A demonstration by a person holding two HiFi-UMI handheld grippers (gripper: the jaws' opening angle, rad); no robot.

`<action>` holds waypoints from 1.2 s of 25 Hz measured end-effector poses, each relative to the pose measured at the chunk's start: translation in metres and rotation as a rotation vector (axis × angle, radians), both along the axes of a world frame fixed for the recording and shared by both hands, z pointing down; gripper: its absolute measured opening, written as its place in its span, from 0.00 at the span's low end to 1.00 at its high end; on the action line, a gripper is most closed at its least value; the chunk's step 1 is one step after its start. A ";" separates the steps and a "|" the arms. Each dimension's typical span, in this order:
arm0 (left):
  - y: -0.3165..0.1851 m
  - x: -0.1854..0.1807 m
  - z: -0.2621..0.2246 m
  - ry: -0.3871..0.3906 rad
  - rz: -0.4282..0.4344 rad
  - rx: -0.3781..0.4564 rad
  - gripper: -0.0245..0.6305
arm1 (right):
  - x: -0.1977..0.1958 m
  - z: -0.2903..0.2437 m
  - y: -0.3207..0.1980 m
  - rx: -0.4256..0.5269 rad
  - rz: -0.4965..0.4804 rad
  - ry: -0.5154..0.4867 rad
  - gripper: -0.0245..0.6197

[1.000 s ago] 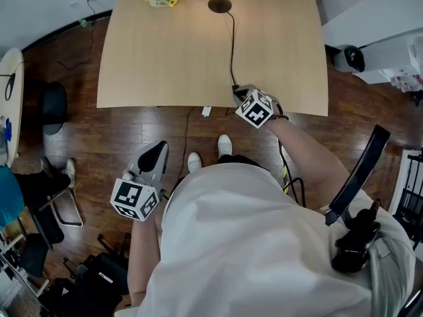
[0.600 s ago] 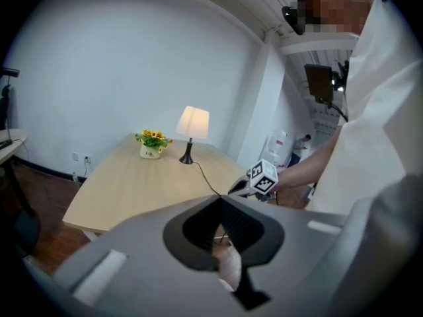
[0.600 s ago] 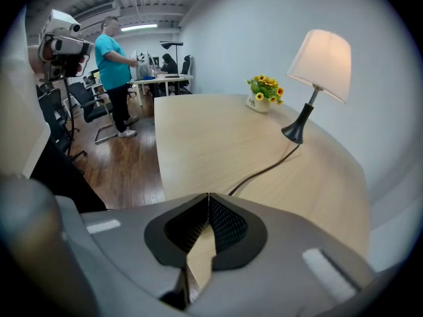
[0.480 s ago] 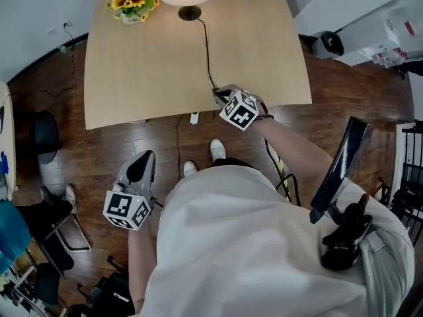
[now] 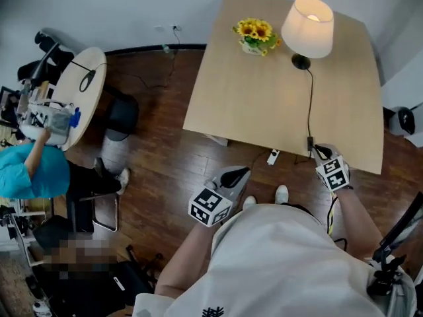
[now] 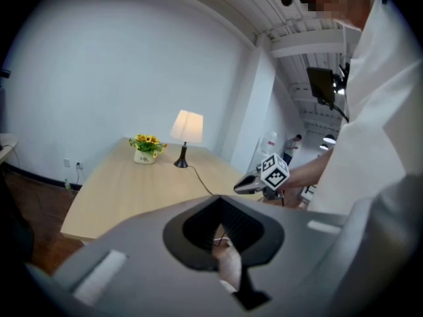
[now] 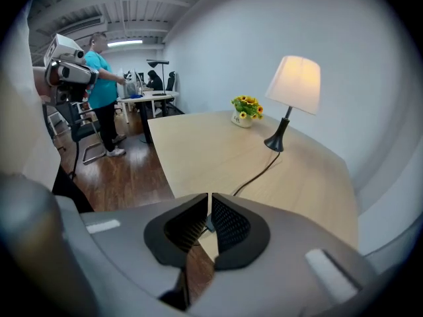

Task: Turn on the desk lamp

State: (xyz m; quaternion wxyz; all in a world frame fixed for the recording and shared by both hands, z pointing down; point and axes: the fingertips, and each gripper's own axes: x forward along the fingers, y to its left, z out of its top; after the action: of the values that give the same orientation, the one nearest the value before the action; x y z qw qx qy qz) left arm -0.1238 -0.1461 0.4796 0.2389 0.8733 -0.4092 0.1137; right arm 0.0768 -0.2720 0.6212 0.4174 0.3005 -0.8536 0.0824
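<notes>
Underneath all, dark plank floor [image 5: 158,144]. At upper right of head view, pale wooden table [image 5: 251,104]; well apart at left, round side table [image 5: 96,61] with a person [image 5: 30,174] in teal beside it.

Upright at the table's far edge, lit desk lamp [image 5: 308,26], just beside a flower pot [image 5: 252,47]. From lamp base across bare tabletop to near edge, black cord [image 5: 309,104].

At that near edge, right gripper [image 5: 316,148], claw pressed almost together with only a thin slit, pinching a dark piece of the cord. Off the table, over the floor, left gripper [image 5: 242,172], claw tips closed together, empty.

Seen in head view only: small white piece [image 5: 272,156] hanging below the near table edge. Seen in right gripper view only: the person in teal standing at a far desk. Seen in left gripper view only: side of the right gripper with its marker cube [image 6: 273,170], and a white sleeve [image 6: 370,144] filling the right.

Inside the white flower pot, yellow sunflowers [image 5: 254,30].
</notes>
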 end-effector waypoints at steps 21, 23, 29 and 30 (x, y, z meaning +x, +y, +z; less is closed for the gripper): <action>0.044 -0.034 -0.003 0.000 0.092 0.043 0.06 | -0.003 -0.079 0.074 0.130 0.186 -0.110 0.05; 0.054 -0.038 0.000 -0.003 0.105 0.043 0.06 | -0.006 -0.085 0.087 0.145 0.201 -0.123 0.05; 0.078 -0.043 0.009 -0.011 0.131 0.034 0.06 | -0.008 -0.102 0.123 0.176 0.232 -0.177 0.05; 0.081 -0.041 0.010 -0.013 0.138 0.034 0.06 | -0.007 -0.106 0.129 0.180 0.236 -0.184 0.05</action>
State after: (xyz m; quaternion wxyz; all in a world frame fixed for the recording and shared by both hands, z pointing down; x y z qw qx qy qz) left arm -0.1648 -0.0651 0.4894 0.2131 0.9025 -0.3516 0.1286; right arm 0.0696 -0.1426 0.5156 0.2965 0.4259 -0.8509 0.0813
